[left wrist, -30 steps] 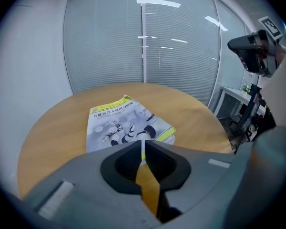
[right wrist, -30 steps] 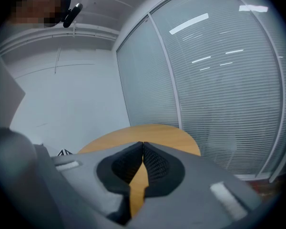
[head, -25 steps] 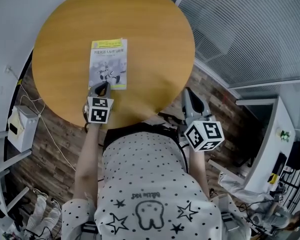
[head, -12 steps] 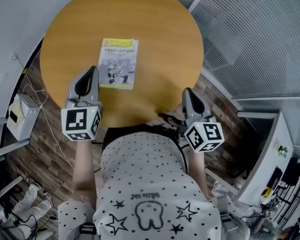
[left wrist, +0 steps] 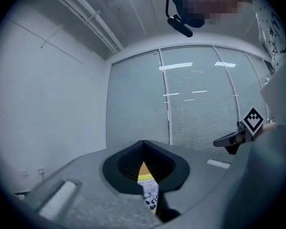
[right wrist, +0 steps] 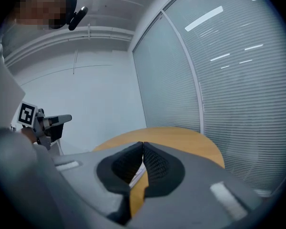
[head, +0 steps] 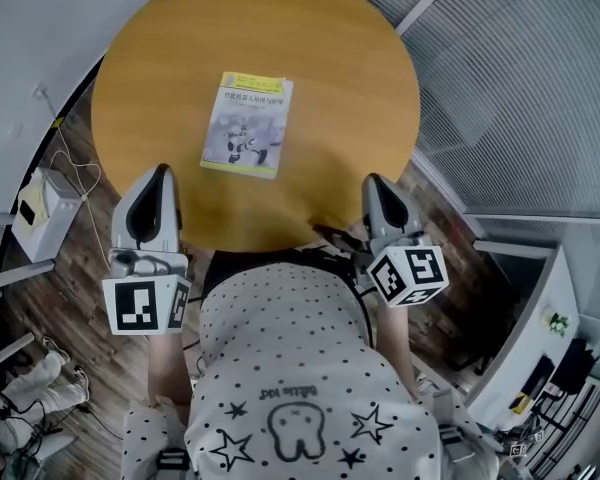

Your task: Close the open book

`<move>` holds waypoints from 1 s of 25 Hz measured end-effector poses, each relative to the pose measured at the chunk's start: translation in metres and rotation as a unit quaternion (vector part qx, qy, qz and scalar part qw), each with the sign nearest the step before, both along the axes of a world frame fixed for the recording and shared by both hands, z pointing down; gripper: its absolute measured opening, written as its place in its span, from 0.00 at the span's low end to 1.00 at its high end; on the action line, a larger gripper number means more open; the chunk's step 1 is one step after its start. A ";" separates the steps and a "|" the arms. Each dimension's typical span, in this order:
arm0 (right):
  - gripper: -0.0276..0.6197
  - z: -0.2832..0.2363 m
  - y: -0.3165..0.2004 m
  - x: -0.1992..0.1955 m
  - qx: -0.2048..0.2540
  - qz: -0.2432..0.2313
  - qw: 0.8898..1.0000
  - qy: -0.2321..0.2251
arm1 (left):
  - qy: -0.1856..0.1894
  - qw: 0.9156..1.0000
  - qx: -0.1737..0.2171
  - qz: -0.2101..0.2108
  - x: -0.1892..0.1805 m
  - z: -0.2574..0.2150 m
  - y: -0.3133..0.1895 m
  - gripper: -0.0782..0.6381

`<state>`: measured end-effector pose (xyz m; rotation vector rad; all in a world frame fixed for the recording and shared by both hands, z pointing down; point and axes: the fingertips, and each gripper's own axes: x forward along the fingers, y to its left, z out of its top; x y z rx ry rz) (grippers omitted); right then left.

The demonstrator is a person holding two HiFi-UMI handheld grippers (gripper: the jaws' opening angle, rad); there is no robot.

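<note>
The book point(head: 247, 125) lies closed on the round wooden table point(head: 330, 68), its white and yellow cover facing up. My left gripper point(head: 160, 171) hovers shut and empty above the table's near left edge, apart from the book. In the left gripper view its jaws point(left wrist: 143, 144) meet at the tip, and the book point(left wrist: 151, 194) shows through the gap below them. My right gripper point(head: 374, 181) is at the table's near right edge, also shut with nothing in it. In the right gripper view its pads point(right wrist: 143, 144) touch, and the table point(right wrist: 181, 137) lies beyond.
A white box point(head: 35, 213) and cables lie on the wood floor left of the table. Shoes point(head: 20, 378) sit at the lower left. Glass walls with blinds point(head: 520, 88) run behind and to the right of the table.
My left gripper has come away from the book's near edge, risen, and drawn back to the left toward the person. The book stays closed. The right gripper has shifted only slightly.
</note>
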<state>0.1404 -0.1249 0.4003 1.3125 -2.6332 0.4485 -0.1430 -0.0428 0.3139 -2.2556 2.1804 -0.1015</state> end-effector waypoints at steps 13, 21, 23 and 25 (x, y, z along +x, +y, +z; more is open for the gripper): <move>0.05 -0.010 0.003 -0.007 0.011 -0.015 1.000 -0.004 | 0.014 0.999 -0.017 -0.030 -0.002 0.019 0.031 0.12; 0.05 -0.009 0.004 -0.010 0.010 -0.028 1.000 0.003 | 0.010 0.999 -0.031 -0.024 0.003 0.026 0.032 0.12; 0.05 -0.010 0.005 -0.012 0.012 -0.033 0.999 0.004 | 0.013 0.999 -0.038 -0.021 0.003 0.029 0.032 0.12; 0.05 -0.011 0.007 -0.014 0.015 -0.037 0.999 0.005 | 0.016 0.999 -0.043 -0.020 0.004 0.032 0.031 0.12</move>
